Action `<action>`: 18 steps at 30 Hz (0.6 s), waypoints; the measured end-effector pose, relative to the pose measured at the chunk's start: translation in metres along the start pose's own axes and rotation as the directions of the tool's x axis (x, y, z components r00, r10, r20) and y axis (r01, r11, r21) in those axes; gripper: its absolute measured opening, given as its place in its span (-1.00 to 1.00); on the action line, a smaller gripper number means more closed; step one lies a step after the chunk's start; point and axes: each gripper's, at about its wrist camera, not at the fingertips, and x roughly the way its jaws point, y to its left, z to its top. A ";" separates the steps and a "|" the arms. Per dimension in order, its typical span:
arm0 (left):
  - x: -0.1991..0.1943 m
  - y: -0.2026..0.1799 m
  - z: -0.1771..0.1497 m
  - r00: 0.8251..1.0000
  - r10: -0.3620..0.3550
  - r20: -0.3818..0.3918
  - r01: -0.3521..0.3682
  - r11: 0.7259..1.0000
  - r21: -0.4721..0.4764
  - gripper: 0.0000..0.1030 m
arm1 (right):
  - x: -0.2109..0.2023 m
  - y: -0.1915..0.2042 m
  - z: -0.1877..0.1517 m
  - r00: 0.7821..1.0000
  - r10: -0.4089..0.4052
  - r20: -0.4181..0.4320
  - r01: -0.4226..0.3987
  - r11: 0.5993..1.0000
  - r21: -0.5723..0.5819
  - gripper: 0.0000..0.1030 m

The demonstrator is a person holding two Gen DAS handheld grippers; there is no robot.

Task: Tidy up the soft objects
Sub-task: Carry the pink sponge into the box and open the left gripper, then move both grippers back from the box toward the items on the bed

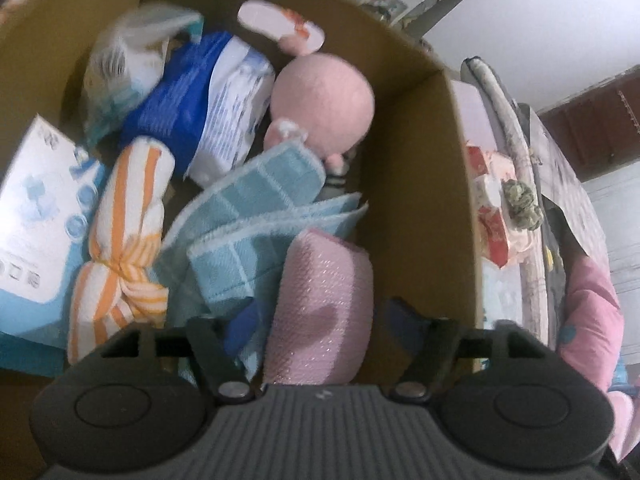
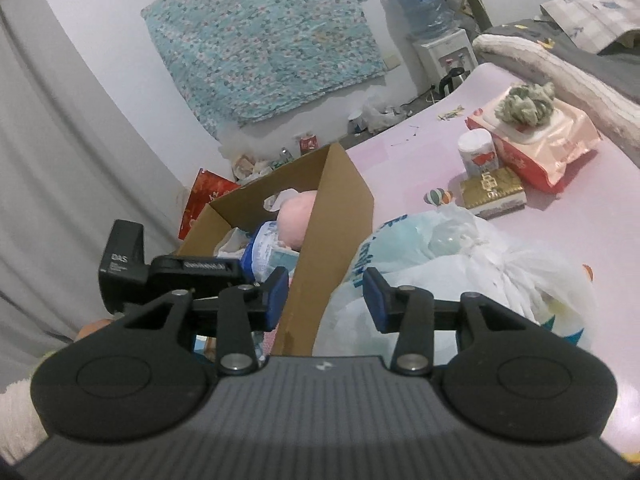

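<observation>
I am in a home, probably a bedroom: a pink sheet (image 2: 540, 240) covers the bed I work over, a floral cloth (image 2: 260, 36) hangs on the white wall, and a water dispenser (image 2: 436, 46) with its kettle (image 2: 452, 78) stands in the corner.

Box (image 1: 416, 168) is plain matt cardboard. Pink sponge (image 1: 320, 320) looks rough with a slight glitter, blue towel (image 1: 256, 200) is fuzzy terry, plush (image 1: 324, 104) is soft nap. The bag (image 2: 460, 264) is thin, crinkly, glossy plastic.
</observation>
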 end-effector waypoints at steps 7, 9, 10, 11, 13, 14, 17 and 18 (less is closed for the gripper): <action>-0.028 -0.001 -0.005 0.994 -0.086 0.069 0.090 0.994 -0.063 0.78 | -0.007 -0.016 -0.007 1.000 -0.012 0.026 0.010 0.998 0.054 0.04; -0.037 -0.002 -0.009 0.992 -0.090 0.088 0.096 0.993 -0.072 0.79 | -0.010 -0.020 -0.009 0.999 -0.011 0.035 0.009 0.998 0.064 0.07; -0.041 -0.002 -0.011 0.992 -0.084 0.099 0.091 0.993 -0.070 0.79 | -0.012 -0.021 -0.009 0.999 -0.012 0.040 0.009 0.998 0.068 0.09; -0.047 -0.004 -0.012 0.991 -0.072 0.113 0.079 0.995 -0.066 0.79 | -0.014 -0.024 -0.010 0.999 -0.012 0.049 0.008 0.997 0.073 0.15; -0.060 -0.007 -0.018 0.987 -0.053 0.150 0.062 0.996 -0.057 0.79 | -0.019 -0.027 -0.011 0.998 -0.012 0.065 0.007 0.996 0.084 0.29; -0.067 -0.009 -0.021 0.985 -0.057 0.165 0.065 0.997 -0.048 0.79 | -0.022 -0.029 -0.012 0.997 -0.013 0.073 0.006 0.996 0.088 0.36; -0.091 -0.017 -0.031 0.976 -0.071 0.207 0.075 0.997 -0.009 0.79 | -0.030 -0.033 -0.012 0.995 -0.018 0.094 0.010 0.996 0.086 0.52; -0.097 -0.020 -0.034 0.973 -0.074 0.220 0.075 0.997 0.004 0.79 | -0.033 -0.034 -0.012 0.995 -0.020 0.102 0.011 0.997 0.083 0.54</action>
